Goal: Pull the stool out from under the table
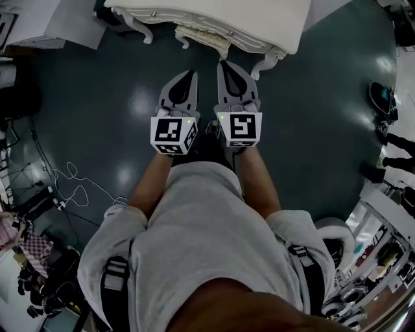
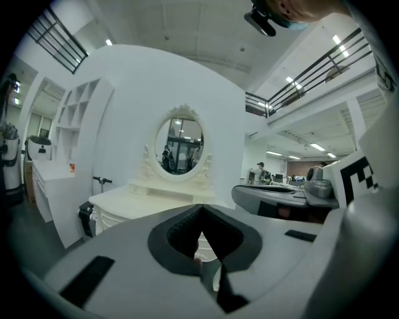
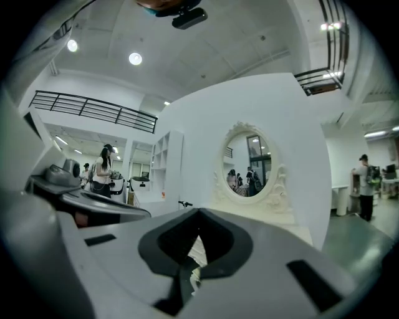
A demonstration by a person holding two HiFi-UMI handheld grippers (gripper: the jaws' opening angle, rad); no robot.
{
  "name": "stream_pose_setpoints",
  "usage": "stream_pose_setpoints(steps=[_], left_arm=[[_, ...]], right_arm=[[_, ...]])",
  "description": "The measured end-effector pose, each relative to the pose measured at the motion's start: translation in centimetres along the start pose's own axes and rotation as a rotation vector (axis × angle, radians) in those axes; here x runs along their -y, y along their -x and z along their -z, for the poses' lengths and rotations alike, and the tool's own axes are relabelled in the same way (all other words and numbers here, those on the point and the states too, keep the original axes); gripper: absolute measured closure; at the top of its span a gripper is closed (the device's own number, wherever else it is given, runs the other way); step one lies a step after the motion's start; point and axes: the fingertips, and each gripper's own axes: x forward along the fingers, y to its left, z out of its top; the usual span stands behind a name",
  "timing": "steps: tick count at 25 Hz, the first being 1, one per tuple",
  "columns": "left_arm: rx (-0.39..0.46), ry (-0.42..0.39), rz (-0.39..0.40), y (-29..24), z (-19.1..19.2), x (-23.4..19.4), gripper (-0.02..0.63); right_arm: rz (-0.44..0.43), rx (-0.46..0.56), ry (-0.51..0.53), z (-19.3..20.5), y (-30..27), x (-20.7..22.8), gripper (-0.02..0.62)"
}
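Note:
A white dressing table stands at the top of the head view, with a cream stool tucked under its front edge. My left gripper and right gripper are held side by side over the dark floor, a short way in front of the stool and pointing at it. Both are shut and hold nothing. In the left gripper view the table top and its oval mirror lie ahead beyond my left gripper. The right gripper view shows the same mirror past my right gripper.
White cables trail over the dark floor at the left. A carved table leg stands just right of the right gripper. White shelves and a scooter handle are left of the table. People stand far off.

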Motion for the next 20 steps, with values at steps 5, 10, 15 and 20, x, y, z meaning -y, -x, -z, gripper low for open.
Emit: stream_pose_setpoints(steps=[5,10,15,20], left_arm=[[-0.032,0.003,0.009,-1.4,0.7,-2.6,0.604],[-0.063,-0.005,0.040,-2.8,1.6,-6.3,0.603],[-0.109,0.005,0.113,-4.9,2.8,-12.0,0.604],[-0.162,0.004,0.215,-8.3,4.8,-18.4,0.603]], right_arm=[[0.017,-0.044,-0.004,1.8,-2.4,-0.3,0.581],[0.045,-0.087,-0.008,3.5,-5.9,-1.5,0.581],[0.121,-0.162,-0.001,6.4,-10.2,-3.3,0.581],[0.227,-0.209,-0.030,8.8,-14.9,-4.9,0.581]])
